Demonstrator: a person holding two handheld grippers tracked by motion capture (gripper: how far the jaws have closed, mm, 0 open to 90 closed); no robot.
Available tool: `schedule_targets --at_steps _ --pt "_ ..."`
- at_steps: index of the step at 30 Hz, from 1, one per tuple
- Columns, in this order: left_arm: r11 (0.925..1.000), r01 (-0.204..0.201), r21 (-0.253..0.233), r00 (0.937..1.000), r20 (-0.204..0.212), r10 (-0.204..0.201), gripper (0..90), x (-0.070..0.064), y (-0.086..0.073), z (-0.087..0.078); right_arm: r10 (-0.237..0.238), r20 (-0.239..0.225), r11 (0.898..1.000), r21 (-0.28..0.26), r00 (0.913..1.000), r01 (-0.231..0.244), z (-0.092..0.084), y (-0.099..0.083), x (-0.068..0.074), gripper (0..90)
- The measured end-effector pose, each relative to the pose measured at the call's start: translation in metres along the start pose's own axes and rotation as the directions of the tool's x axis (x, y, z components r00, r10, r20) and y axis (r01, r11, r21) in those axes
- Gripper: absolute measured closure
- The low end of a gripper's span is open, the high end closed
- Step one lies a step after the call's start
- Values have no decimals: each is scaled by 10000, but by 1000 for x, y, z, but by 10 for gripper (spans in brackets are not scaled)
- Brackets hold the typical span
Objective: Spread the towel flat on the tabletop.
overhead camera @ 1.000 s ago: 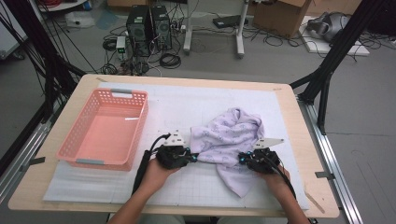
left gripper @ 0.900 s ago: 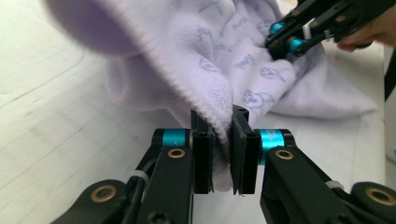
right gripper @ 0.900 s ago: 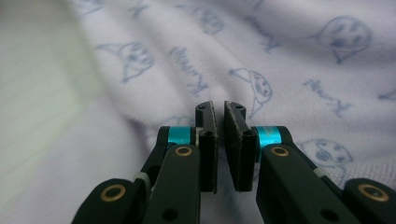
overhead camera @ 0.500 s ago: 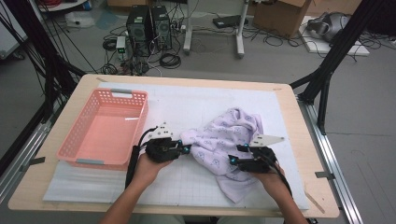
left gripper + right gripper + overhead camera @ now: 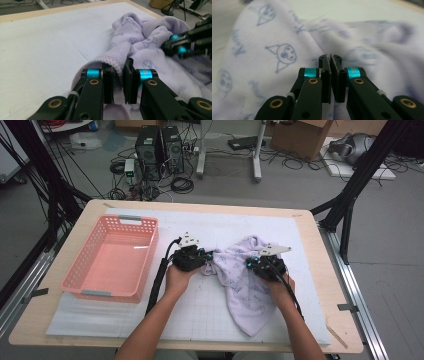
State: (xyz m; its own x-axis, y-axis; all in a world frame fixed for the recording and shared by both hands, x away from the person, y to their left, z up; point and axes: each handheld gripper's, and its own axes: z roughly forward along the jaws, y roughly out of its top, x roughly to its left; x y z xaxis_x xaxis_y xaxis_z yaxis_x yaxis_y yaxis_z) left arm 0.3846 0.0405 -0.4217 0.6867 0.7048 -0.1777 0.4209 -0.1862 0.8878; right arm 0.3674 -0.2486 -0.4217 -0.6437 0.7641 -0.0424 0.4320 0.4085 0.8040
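Left claw (image 5: 119, 75) clamped on hem of lilac towel (image 5: 245, 285); right claw (image 5: 331, 60) just snapped closed, pinching a towel fold, mid-bench (image 5: 210, 220).

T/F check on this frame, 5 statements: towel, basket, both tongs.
1. The lilac towel lies inside the pink basket. False: it lies on the white mat, right of the basket.
2. The left tongs pinch a hemmed fold of the towel. True.
3. The right tongs stand wide open above the cloth. False: their jaws are closed together, with the printed towel right behind them.
4. The basket holds nothing. True.
5. The towel is folded into a neat square. False: it is bunched up between the two tongs, with one end trailing toward the near table edge.
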Motion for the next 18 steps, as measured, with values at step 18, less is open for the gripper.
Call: schedule_targets --at_steps 18 --pt "9730 -1884 1336 9618 2252 1553 760 -50 -28 5 1373 2227 9854 -1296 9652 -1103 -32 -2 -25 617"
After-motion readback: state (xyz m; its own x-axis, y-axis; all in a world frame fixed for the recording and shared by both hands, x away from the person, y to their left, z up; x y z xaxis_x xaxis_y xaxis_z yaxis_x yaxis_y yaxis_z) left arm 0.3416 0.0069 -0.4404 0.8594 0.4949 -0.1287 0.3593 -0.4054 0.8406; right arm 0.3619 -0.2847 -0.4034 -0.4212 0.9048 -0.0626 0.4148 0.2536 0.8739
